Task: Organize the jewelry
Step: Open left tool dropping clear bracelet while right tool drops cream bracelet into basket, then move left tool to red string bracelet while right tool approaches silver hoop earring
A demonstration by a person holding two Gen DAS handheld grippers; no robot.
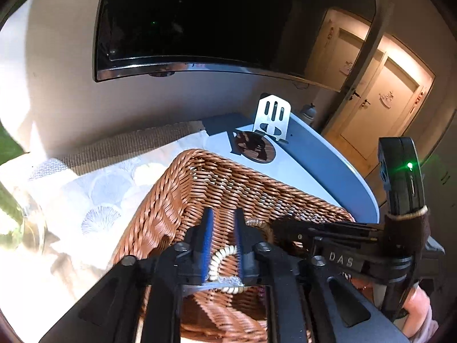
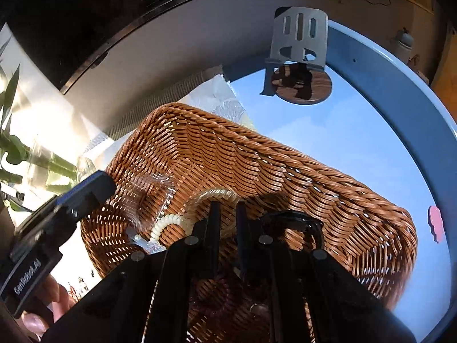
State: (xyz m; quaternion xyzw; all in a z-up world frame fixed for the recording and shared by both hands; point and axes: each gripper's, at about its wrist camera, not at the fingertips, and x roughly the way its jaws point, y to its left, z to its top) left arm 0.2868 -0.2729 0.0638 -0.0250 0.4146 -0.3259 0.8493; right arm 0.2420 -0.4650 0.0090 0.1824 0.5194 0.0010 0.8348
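Left gripper (image 1: 224, 211): jaws standing apart, blue pads (image 1: 208, 237) pressing on nothing. In the gap between them, a cream bead bracelet (image 1: 218, 257), curled on the floor of the wicker basket (image 1: 217, 177) and free of both pads. Just beside the bracelet in the right wrist view, at 10 o'clock of it, a crumpled clear plastic bag (image 2: 154, 191).

Right gripper (image 2: 227, 204): jaws almost closed, only a narrow slit left. Right at their tips, the rim of a straw-coloured bangle (image 2: 217, 193); cannot tell whether pinched or merely behind the tips. At 3 o'clock of these jaws, a black bangle (image 2: 297, 217), also inside the basket.

Both grippers angled down into the basket, close together, right one at 3 o'clock of the left.

Under the basket, partly a pale shell-patterned cloth (image 1: 108, 188), partly a round blue table (image 1: 328, 165). On the table at 12 o'clock of the basket, a round wooden disc (image 1: 254, 147) with an upright slotted metal plate (image 1: 272, 114) at its far edge. Near the table rim at 3 o'clock in the right wrist view, a small pink piece (image 2: 435, 223). Behind, against the wall, a dark screen (image 1: 200, 14).
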